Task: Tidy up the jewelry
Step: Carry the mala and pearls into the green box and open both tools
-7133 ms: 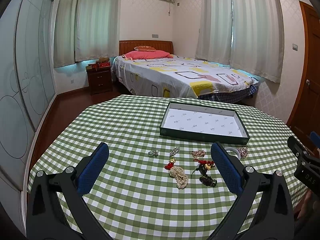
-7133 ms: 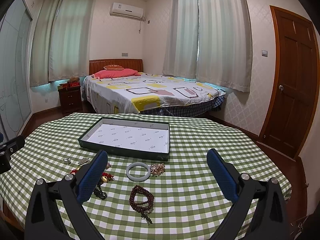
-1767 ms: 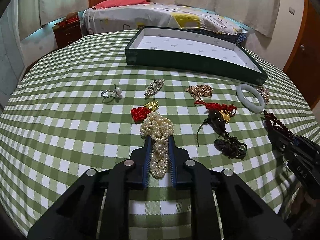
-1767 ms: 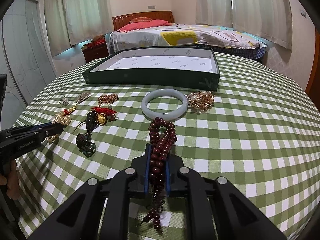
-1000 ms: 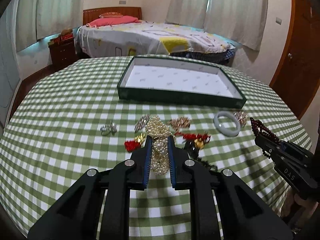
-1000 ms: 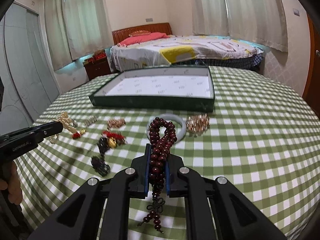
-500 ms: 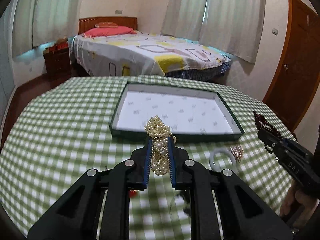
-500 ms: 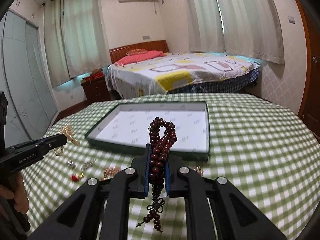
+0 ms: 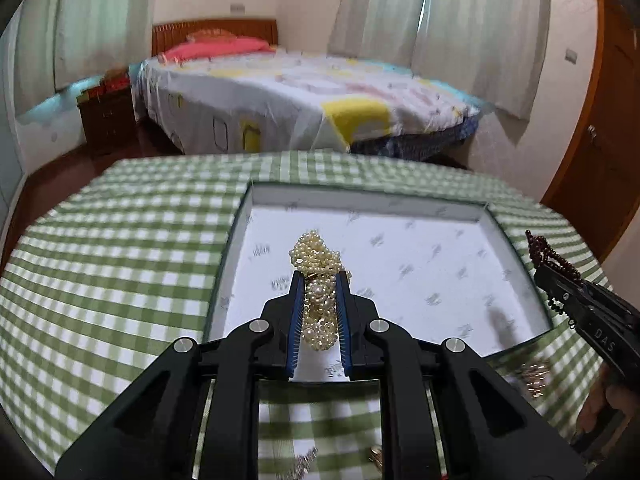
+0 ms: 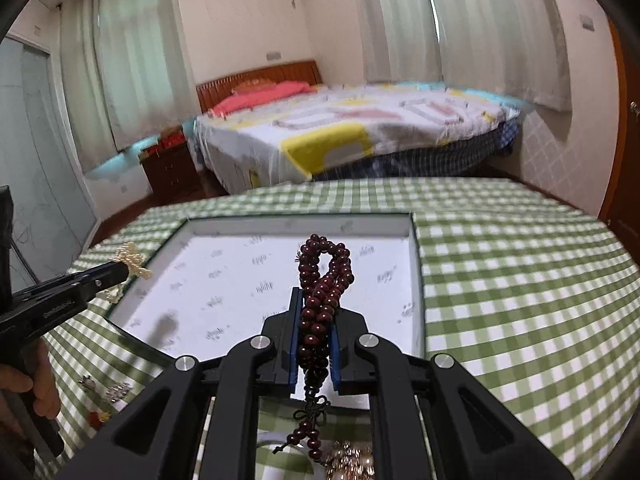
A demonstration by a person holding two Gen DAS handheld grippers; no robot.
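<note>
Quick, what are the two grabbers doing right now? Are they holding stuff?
Left gripper: shut on the pearl necklace, over the tray.
Right gripper: shut on the dark red bead bracelet, over the same tray.

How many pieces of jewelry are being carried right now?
2. A pearl strand sits clamped in the left hand-held gripper, and dark red beads in the right hand-held gripper, both over the tray. More pieces remain on the table, partly hidden.
</note>
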